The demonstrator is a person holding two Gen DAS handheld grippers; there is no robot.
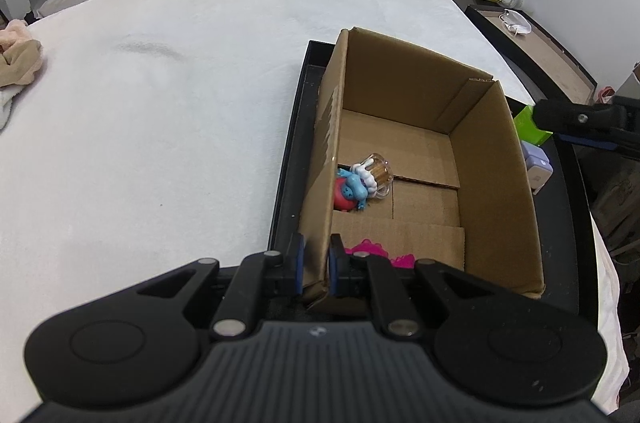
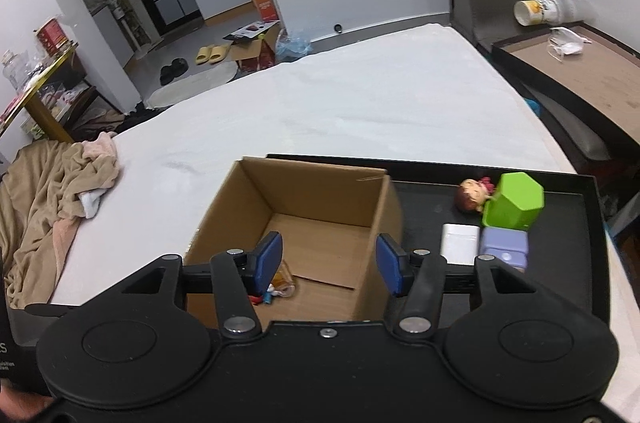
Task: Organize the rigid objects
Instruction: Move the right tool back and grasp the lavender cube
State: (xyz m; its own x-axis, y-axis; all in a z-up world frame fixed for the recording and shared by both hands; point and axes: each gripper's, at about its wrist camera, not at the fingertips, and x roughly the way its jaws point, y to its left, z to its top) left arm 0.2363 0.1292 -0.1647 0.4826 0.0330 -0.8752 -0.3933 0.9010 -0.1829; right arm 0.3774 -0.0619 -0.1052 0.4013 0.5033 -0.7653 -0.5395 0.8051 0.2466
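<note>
Pinching the cardboard box wall, left claw could tip it; right claw hangs wide, empty, above its 6 o'clock rim.

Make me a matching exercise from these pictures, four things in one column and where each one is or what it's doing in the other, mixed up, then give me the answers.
Things:
1. left hand-held gripper
2. right hand-held gripper
3. green block
4. blue and red toy

Places or states:
A. lying inside the cardboard box
B. standing on the black tray, outside the box
C. clamped on the box's wall
D. open above the box, nothing between its fingers

Pairs: 1-C, 2-D, 3-B, 4-A
</note>
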